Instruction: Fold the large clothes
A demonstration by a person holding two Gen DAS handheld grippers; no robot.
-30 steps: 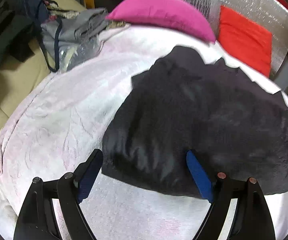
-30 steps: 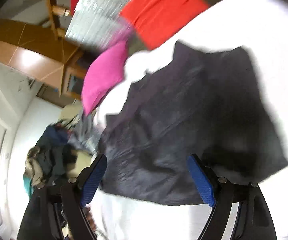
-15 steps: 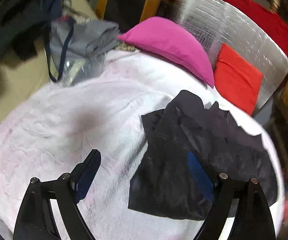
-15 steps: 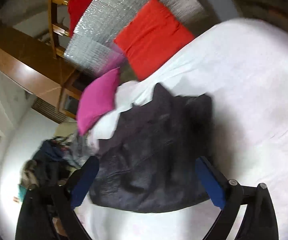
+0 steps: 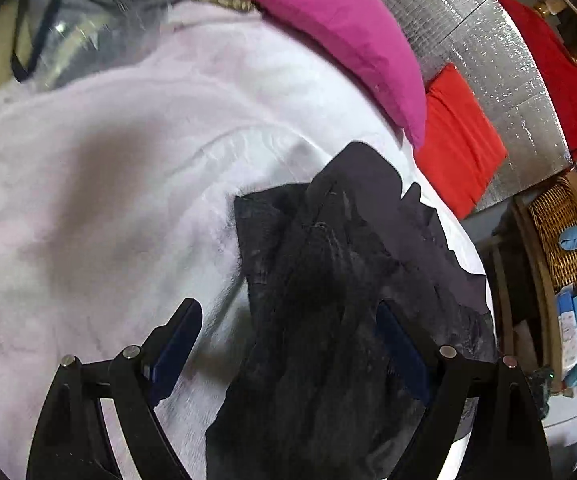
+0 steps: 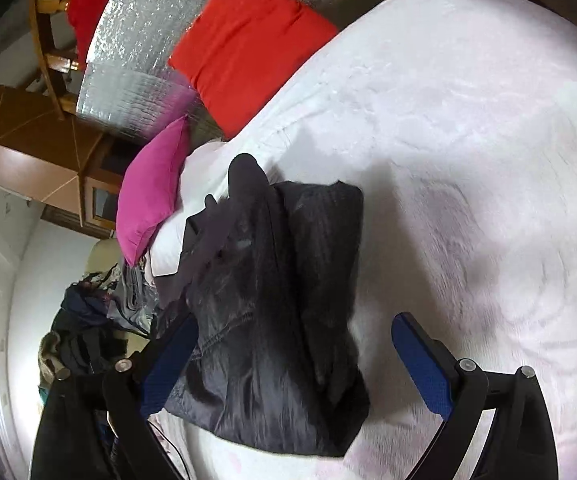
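The dark garment [image 6: 272, 312] lies bunched in a rough fold on the white bed [image 6: 468, 160], with the pink pillow [image 6: 150, 188] at its 11 o'clock. The left tool [image 5: 288, 344] gapes empty above it. The right tool [image 6: 294, 356] has just been opening and holds nothing. Next likely: pinch a near hem and fold again.

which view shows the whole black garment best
The right wrist view: the black garment lies there as one folded bundle on the white blanket, outline almost complete. In the left wrist view the black garment runs off the bottom edge, partly behind a gripper finger.
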